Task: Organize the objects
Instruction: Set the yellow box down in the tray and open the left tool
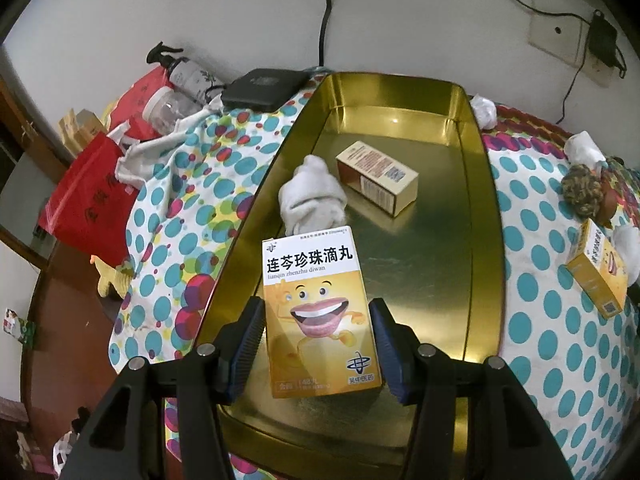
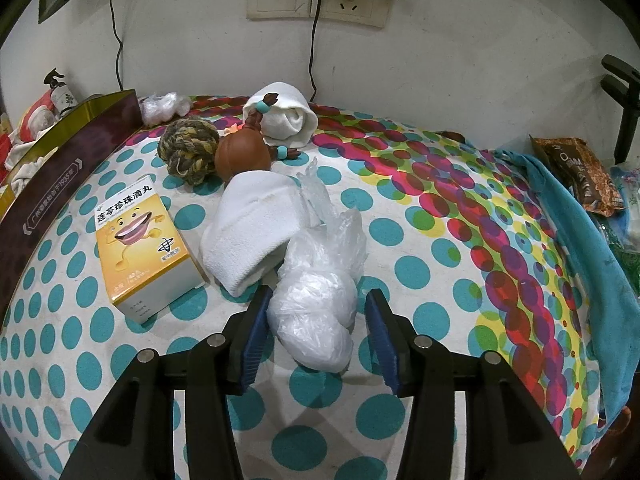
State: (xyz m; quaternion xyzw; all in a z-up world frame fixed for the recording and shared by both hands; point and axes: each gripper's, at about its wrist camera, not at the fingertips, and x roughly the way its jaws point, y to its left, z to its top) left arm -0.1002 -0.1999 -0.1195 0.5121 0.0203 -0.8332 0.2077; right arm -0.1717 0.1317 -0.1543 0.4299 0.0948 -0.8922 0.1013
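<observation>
A yellow medicine box [image 1: 320, 316] printed with a grinning cartoon mouth sits clamped between the left gripper's [image 1: 318, 344] pads, over a gold tin tray [image 1: 480, 208] holding a rolled white sock [image 1: 312, 198] and another carton [image 1: 376, 176]. The right gripper [image 2: 316, 332], jaws opening, straddles a crumpled plastic bag [image 2: 316, 304] without pressing it. Both work above a polka-dot cloth [image 2: 400, 240] below a white wall.

Inside your tin [image 1: 478, 200], the rolled cloth [image 1: 312, 196] lies at centre, a small carton [image 1: 376, 176] just at its two o'clock, the pill box [image 1: 320, 316] at its six. On the bedspread [image 2: 440, 260], the plastic bundle [image 2: 312, 312] sits at five o'clock of the folded towel [image 2: 256, 228].
</observation>
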